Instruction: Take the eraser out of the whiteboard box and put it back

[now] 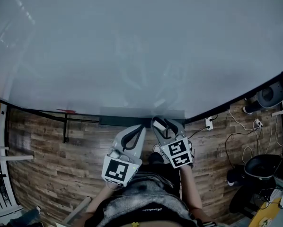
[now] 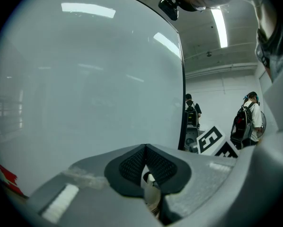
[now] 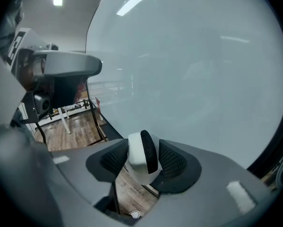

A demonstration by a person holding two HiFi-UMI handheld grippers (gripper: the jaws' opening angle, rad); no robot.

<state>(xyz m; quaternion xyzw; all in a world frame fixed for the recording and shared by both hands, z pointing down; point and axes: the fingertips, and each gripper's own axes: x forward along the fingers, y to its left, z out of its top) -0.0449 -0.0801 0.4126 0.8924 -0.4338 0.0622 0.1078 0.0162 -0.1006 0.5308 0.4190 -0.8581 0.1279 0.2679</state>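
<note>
- The right tool [image 3: 144, 167] stands open astride the eraser [image 3: 140, 152], which seems to sit in the whiteboard box [image 1: 114, 113]; the left tool [image 2: 145, 151] is closed and empty
- Risk: an off-centre squeeze on the eraser's rounded sides could pop it out; it would fall to the floor [image 1: 47, 155]

The whiteboard [image 1: 141, 46] and whiteboard box [image 1: 117, 121] block ahead; floor [image 1: 47, 150] below lies open.

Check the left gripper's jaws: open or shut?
Shut: on the grey left gripper, the black ribbed pads meet at their tips.
</note>
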